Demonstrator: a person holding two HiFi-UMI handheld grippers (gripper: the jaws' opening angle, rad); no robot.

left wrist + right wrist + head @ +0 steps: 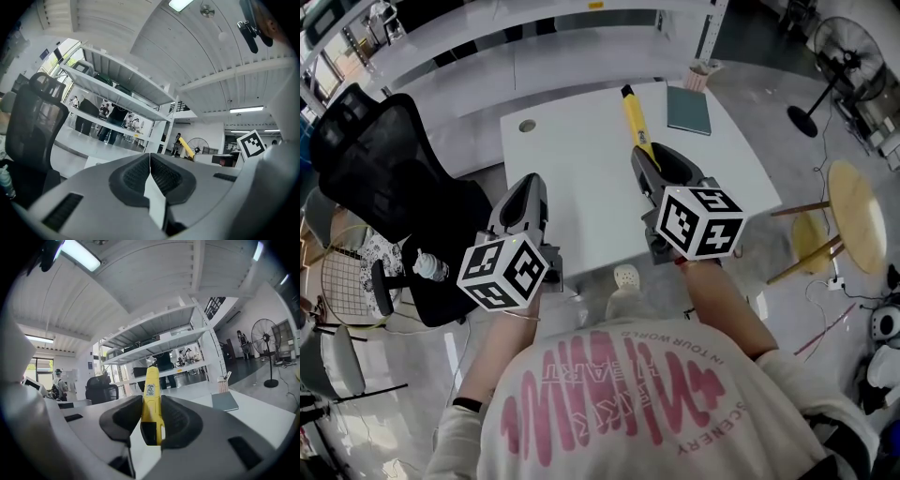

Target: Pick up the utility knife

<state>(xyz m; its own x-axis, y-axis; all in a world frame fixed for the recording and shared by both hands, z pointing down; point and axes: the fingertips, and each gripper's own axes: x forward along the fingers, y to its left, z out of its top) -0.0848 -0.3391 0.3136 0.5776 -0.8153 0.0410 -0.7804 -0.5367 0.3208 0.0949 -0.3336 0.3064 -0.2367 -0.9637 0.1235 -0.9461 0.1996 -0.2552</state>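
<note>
A yellow utility knife (636,122) with a black tip sticks out forward from my right gripper (645,161), held above the white table (581,169). In the right gripper view the knife (151,397) stands clamped between the two dark pads, pointing away. My left gripper (528,202) hovers at the table's near left edge. In the left gripper view its pads (140,174) meet with nothing between them, and the knife (186,147) and the right gripper's marker cube (254,144) show at the right.
A dark green notebook (688,110) lies at the table's far right, with a small cup (703,75) behind it. A black mesh office chair (384,178) stands left of the table. A floor fan (834,56) and round wooden stools (848,216) stand to the right.
</note>
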